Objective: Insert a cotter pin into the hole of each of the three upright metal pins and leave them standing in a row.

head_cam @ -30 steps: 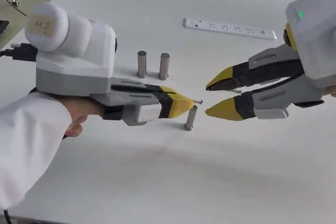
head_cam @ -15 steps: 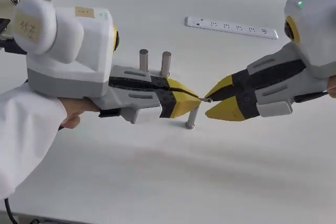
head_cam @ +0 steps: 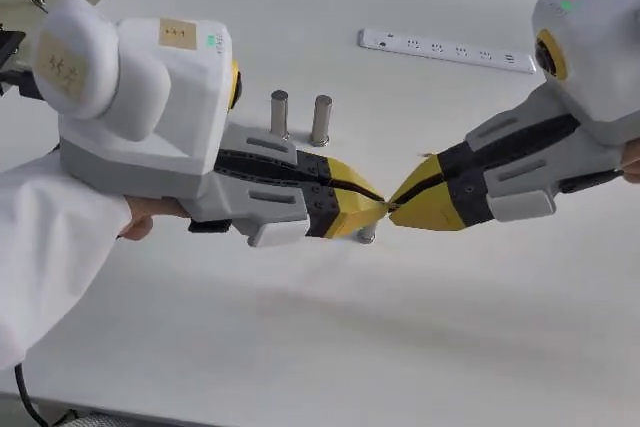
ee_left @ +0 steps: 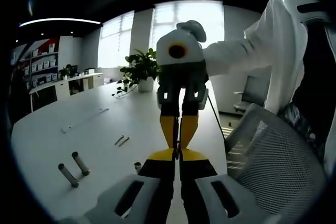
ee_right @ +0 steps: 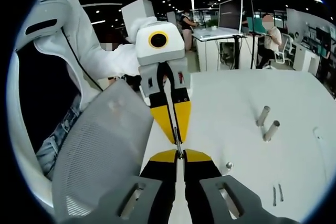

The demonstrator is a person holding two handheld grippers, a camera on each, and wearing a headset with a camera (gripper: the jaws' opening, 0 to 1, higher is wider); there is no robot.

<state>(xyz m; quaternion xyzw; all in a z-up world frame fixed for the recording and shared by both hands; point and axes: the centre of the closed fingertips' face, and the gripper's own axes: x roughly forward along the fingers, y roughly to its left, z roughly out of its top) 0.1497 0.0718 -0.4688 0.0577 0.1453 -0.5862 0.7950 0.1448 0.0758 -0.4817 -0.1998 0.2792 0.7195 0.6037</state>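
left gripper [head_cam: 385, 209]: white-grey body, yellow fingers [head_cam: 352, 211] (black bands) | sleeve [head_cam: 50, 242]: white

Obstacles I log: left claw [head_cam: 381, 209] and right claw [head_cam: 393, 206], pinched tip to tip on a cotter pin [ee_right: 179, 148], bar the space over the near metal pin [head_cam: 366, 236]. Two upright pins [head_cam: 279, 113] stand just behind, and a power strip [head_cam: 445, 50] lies well beyond. Free: bare table [head_cam: 350, 337] on my near side.

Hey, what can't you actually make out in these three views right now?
- Nearest metal pin: head view, left tool covers all but its base; hole unseen.
- Cotter pin: a sliver in right gripper view; whether left or right tool grips it is unclear.
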